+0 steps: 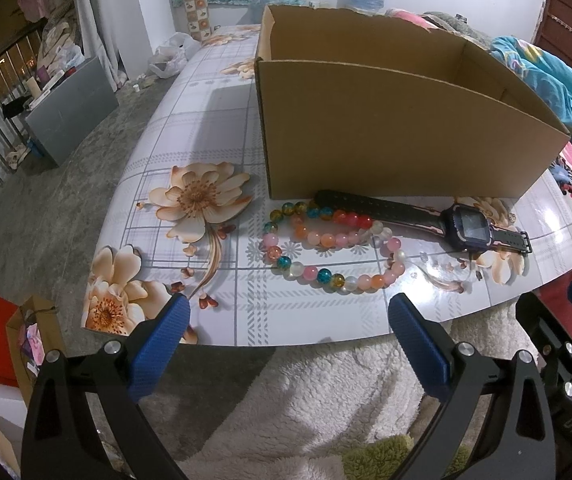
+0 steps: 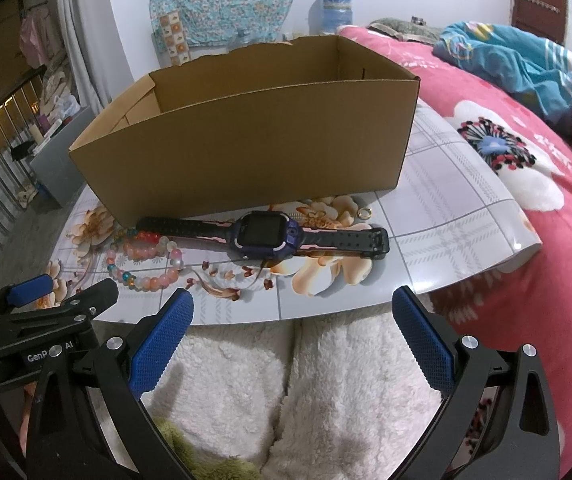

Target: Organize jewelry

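Blue-padded left gripper (image 1: 288,312) and right gripper (image 2: 292,308) spread wide, empty. Before brown cardboard box (image 1: 386,128): glossy round multicoloured bead bracelets (image 1: 326,248), purple rectangular strapped watch (image 2: 264,234).

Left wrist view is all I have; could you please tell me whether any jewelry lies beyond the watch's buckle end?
Observer: Yes, a small ring lies between the box and the watch strap, touching neither.
Operator: Thank you. Is the right gripper free to take it?
Observer: The right gripper is open, with nothing between its fingers.
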The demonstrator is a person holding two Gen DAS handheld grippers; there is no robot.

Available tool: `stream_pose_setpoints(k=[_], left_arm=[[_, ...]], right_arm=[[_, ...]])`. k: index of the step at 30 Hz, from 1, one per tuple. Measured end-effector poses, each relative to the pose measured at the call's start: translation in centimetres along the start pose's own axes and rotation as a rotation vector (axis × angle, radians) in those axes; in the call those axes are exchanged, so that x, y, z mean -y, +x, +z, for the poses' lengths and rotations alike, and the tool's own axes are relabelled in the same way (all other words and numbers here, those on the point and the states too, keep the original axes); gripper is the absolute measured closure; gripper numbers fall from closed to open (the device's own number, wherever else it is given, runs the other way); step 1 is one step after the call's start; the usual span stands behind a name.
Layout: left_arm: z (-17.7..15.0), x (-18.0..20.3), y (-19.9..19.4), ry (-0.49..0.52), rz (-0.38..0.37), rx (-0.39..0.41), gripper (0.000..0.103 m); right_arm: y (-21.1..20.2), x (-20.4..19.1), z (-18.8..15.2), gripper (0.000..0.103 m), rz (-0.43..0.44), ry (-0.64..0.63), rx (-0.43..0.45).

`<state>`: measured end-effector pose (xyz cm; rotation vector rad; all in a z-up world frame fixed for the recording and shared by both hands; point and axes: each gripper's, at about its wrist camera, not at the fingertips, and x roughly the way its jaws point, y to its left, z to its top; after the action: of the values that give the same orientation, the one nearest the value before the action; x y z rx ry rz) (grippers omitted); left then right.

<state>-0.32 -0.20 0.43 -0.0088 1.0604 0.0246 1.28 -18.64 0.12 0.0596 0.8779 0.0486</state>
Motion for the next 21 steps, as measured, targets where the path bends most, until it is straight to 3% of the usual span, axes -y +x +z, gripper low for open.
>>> stream_pose_setpoints(k=[12, 17, 20, 21], left_arm=[[0.7, -2.3, 0.1, -0.011, -0.047, 0.051, 0.006], [1.5, -3.8, 0.3, 0.036, -0.185, 0.115, 0.006], [1.6, -5.3, 0.8, 0.028, -0.304, 0.162, 0.006], [1.6, -6.0, 0.9, 0.023, -0.384, 0.187, 0.006]], right_arm=[[-0.4, -0.1, -0.2, 0.007, 0.021, 0.002, 0.03], [0.0, -1.4, 0.2, 0.011, 0.073, -0.03, 0.041], [0.5, -2.3, 0.3, 0.014, 0.099, -0.054, 0.039], [0.8, -2.9, 0.5, 0.016, 0.116, -0.068, 0.037]])
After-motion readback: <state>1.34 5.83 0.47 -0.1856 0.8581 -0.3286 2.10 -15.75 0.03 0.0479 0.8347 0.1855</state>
